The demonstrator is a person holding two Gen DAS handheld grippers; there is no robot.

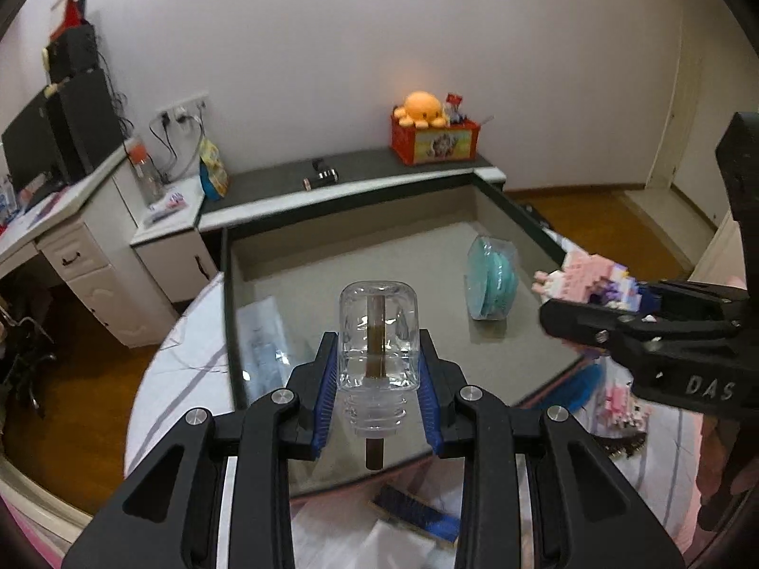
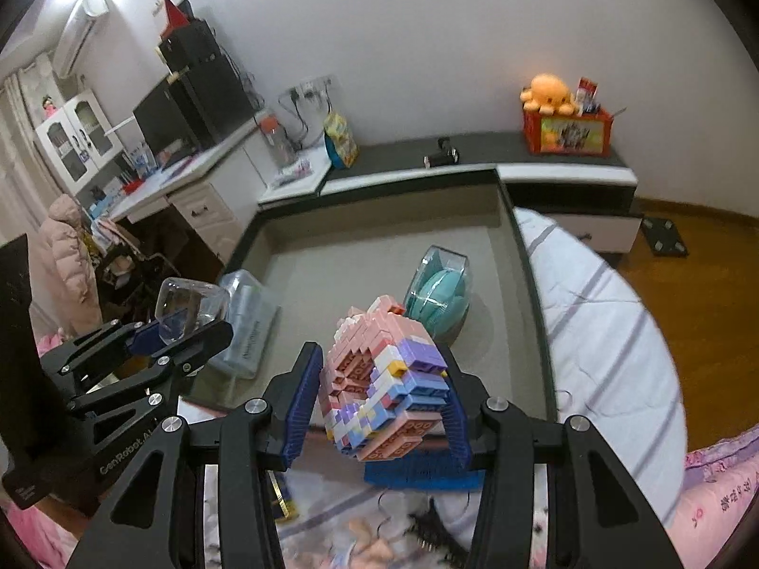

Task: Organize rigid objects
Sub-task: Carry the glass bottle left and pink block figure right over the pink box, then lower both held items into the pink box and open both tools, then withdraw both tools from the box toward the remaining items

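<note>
While the left gripper point(image 1: 378, 370) pinches a clear bottle point(image 1: 378, 332) by its smooth sides and the right gripper point(image 2: 379, 398) clamps a pink brick figure point(image 2: 379, 379), both hang over the grey tray's point(image 2: 332, 256) near edge. Slick plastic could squirt free; bricks might shed under the squeeze. At the figure's one o'clock, a teal case point(image 2: 439, 298) stands, easily toppled.

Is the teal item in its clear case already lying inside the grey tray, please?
Yes, the teal item in its clear case rests on the floor of the grey tray, beyond the right gripper.
</note>
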